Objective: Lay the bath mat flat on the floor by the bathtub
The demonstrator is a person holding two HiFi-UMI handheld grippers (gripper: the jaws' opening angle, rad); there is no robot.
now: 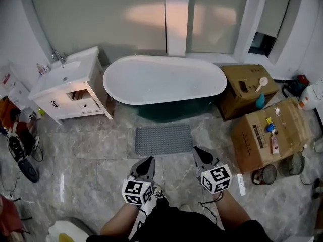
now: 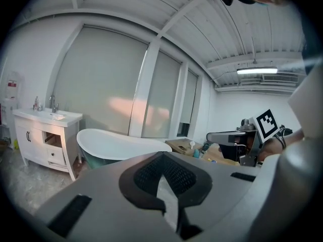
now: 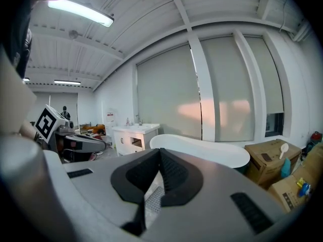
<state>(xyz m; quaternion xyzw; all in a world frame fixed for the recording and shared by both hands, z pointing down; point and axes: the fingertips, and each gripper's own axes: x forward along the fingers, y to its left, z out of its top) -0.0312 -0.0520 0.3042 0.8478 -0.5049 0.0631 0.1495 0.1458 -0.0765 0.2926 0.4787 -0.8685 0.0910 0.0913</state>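
In the head view the bath mat [image 1: 164,139] lies spread out on the marble floor [image 1: 91,150], its long edge parallel to the bathtub [image 1: 164,79] and just beside the tub's dark base, with no fold or curled corner that I can make out. My left tool [image 1: 147,161] and right tool [image 1: 200,152] hang close to my body, short of the mat's near edge and touching nothing. A white vanity [image 1: 68,84] stands to the left of the tub and cardboard boxes [image 1: 270,132] to its right, all apart from the mat. In the left gripper view the two dark pads meet at their tips and nothing sits between them, so that tool is clenched and empty; the tub shows beyond it. In the right gripper view the pads likewise meet at the tips with nothing gripped, and a sliver of grey textured surface, probably the mat, shows through the slit lower down. I judge the task essentially done: the mat is down, flat and in place, and at most a check of its alignment is left.
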